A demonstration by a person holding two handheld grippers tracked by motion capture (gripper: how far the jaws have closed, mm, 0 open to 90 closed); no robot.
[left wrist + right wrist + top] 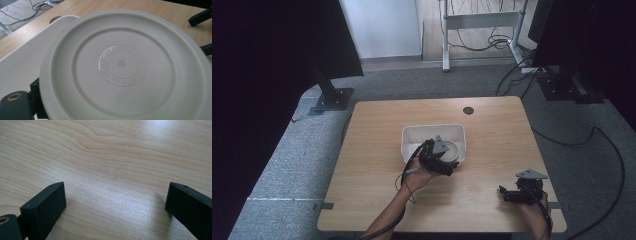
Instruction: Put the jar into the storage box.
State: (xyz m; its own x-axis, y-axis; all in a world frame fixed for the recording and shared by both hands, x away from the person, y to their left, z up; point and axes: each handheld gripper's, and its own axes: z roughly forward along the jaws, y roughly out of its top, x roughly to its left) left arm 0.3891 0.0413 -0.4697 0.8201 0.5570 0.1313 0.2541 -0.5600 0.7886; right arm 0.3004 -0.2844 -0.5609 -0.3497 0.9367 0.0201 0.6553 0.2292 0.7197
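A round white plate (pixel 453 150) stands tilted in a white rectangular bin (pixel 432 130) at the middle of the table. My left gripper (pixel 439 159) is at the bin's front edge, shut on the plate's rim. In the left gripper view the plate (pixel 122 65) shows its embossed underside up close, with one black finger (pixel 36 91) behind its lower left rim and the bin (pixel 22 62) beyond. My right gripper (pixel 504 194) rests near the table's front right, open. In its own view, the right gripper (pixel 115 205) has bare wood between its jaws.
The wooden table (pixel 377 150) has a round cable hole (pixel 468 110) at the back. Two black fingers of the other gripper (pixel 200 17) show at the right edge of the left gripper view. Cables and stand feet lie on the floor beyond.
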